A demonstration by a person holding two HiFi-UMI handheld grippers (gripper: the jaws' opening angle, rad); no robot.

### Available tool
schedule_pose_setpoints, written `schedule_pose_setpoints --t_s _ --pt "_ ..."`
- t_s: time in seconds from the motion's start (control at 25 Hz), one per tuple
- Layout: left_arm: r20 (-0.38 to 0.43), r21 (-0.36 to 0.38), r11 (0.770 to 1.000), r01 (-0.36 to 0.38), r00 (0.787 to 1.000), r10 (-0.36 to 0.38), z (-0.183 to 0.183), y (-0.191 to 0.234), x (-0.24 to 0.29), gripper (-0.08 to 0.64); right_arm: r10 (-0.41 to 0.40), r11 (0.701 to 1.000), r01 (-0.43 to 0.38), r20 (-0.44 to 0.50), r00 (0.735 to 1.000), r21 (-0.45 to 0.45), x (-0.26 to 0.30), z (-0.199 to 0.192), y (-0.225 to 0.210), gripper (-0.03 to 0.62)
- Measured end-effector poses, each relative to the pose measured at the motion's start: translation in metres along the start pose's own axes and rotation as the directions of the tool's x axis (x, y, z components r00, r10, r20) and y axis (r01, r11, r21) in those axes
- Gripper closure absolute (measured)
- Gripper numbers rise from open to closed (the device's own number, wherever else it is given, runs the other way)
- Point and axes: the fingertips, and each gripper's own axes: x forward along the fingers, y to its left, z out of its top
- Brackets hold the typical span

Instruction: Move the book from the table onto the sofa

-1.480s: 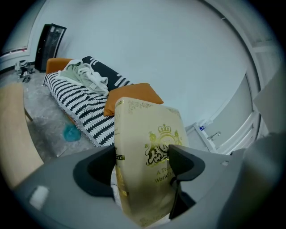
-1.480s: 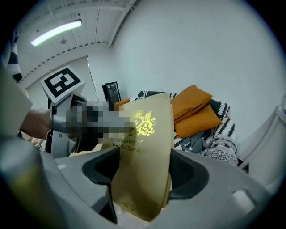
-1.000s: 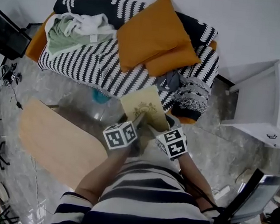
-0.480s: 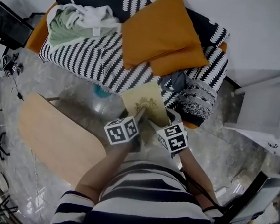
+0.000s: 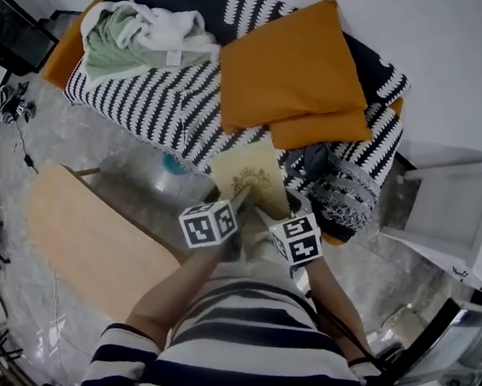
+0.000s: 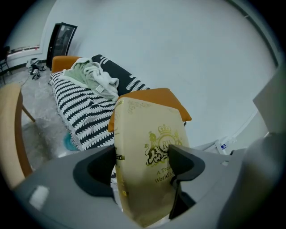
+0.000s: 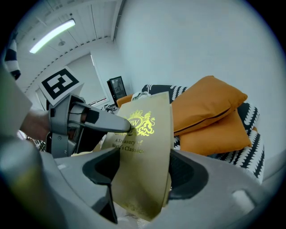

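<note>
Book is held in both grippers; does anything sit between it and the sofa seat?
Nothing visible blocks the way. The book hangs at the sofa front edge. On the seat, orange cushions and a clothes pile take space; the striped cover between them is bare.

Head view steeply down onto sofa (image 5: 147, 109) and table (image 5: 82, 240), gripper views close along their jaws toward the sofa, all three sharing book (image 5: 244, 178) and orange cushions (image 5: 296, 74).

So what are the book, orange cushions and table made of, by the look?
The book: cream cover, probably coated board or leatherette; its gold emblem glints like foil. The orange cushions: matte woven fabric, softly creased. The table: pale wood or wood-look laminate, smooth.
</note>
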Motion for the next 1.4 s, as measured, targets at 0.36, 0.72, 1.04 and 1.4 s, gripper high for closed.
schedule_pose_setpoints --t_s 0.36,0.72,1.04,1.4 --pt "0.032 -0.051 0.998 -0.047 0.998 0.048 0.055 0.051 0.015 0.173 0.058 0.998 -0.060 -0.031 0.998 -0.037 0.062 0.049 0.008 0.261" --pt "0.065 -0.127 0.986 -0.107 0.991 0.116 0.099 0.109 0.016 0.173 0.135 0.985 -0.142 -0.073 0.988 -0.095 0.120 0.091 0.030 0.261" --pt "0.080 -0.189 0.972 -0.136 0.985 0.154 0.119 0.159 0.018 0.173 0.173 0.973 -0.188 -0.120 0.978 -0.134 0.168 0.109 0.051 0.261" --pt "0.037 -0.200 0.971 -0.134 0.989 0.144 0.128 0.201 0.058 0.172 0.157 0.977 -0.177 -0.163 0.974 -0.120 0.225 0.107 0.044 0.261"
